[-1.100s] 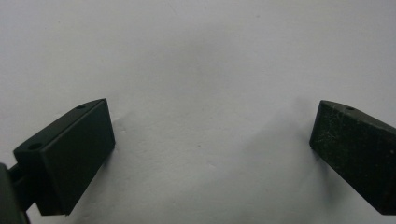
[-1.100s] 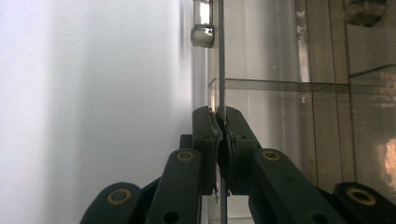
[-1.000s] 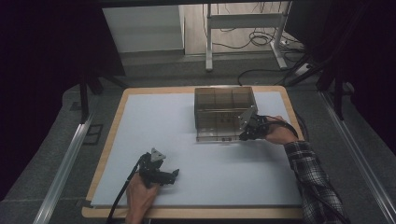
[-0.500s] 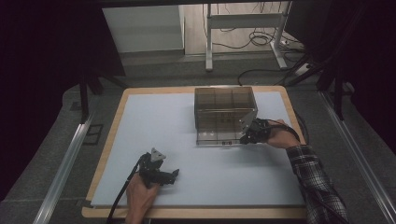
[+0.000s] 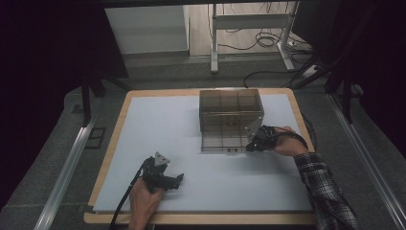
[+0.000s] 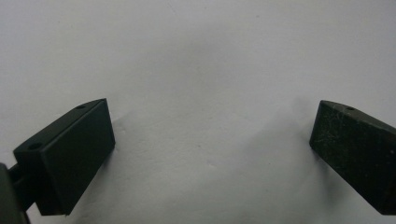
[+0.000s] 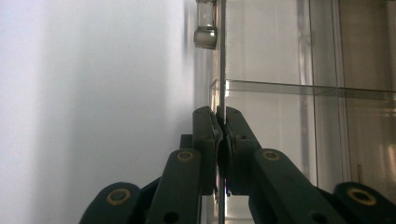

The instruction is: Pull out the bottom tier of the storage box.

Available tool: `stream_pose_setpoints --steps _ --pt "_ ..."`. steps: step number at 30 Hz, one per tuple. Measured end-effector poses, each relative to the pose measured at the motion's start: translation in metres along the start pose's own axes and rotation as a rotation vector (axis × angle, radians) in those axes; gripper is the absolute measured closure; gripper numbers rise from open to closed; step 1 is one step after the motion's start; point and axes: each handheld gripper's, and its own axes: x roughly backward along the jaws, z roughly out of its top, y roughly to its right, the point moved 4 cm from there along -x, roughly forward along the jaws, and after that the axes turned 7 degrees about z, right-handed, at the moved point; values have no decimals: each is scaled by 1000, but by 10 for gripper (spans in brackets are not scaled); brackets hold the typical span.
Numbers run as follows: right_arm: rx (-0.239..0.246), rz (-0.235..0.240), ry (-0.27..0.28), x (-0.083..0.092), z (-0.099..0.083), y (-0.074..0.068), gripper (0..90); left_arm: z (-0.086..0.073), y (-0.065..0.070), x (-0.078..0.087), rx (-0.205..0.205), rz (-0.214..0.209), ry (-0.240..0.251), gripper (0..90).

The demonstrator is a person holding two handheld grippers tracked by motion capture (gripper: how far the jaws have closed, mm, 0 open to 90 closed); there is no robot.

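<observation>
Right of centre in the high view, the right gripper (image 5: 254,142) has its jaws pressed together on a thin clear panel of the plastic box (image 5: 231,111); in the right gripper view that panel (image 7: 221,70) runs straight up from between the jaws as a narrow edge, with a small hinge knob (image 7: 205,28) at the top of the frame and the box's clear dividers (image 7: 280,88) to the right. The box is a smoky see-through case split into compartments, standing at the upper middle of the mat, and the pinched panel lies low at the box's near side. At the lower left of the high view, the left gripper (image 5: 165,179) rests on the mat, well apart from the box, its jaws spread wide with only bare mat (image 6: 205,93) between them. A pale blue mat (image 5: 158,124) covers a wooden table (image 5: 117,124). Beyond it lie dark floor, cables (image 5: 258,45) and a desk frame (image 5: 249,21).
</observation>
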Motion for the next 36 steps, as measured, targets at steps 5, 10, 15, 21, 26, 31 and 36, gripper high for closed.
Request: stream_pose_setpoints --steps 5,10,15,21,26,31,36 --pt "6 -21 3 -1 0 -1 778 0 0 0 0 0 0 0" --pt "-2 -28 11 1 2 -3 741 0 0 0 0 0 0 0" --pt "-16 -36 24 3 2 -5 698 0 0 0 0 0 0 0" --pt "-19 -48 34 6 4 -8 658 0 0 0 0 0 0 0" --pt "-23 -53 39 7 7 -11 630 0 0 0 0 0 0 0" --pt "-10 -69 51 9 11 -13 593 0 0 0 0 0 1 0" --pt "-17 -83 66 11 14 -16 543 0 0 0 -1 1 0 0"
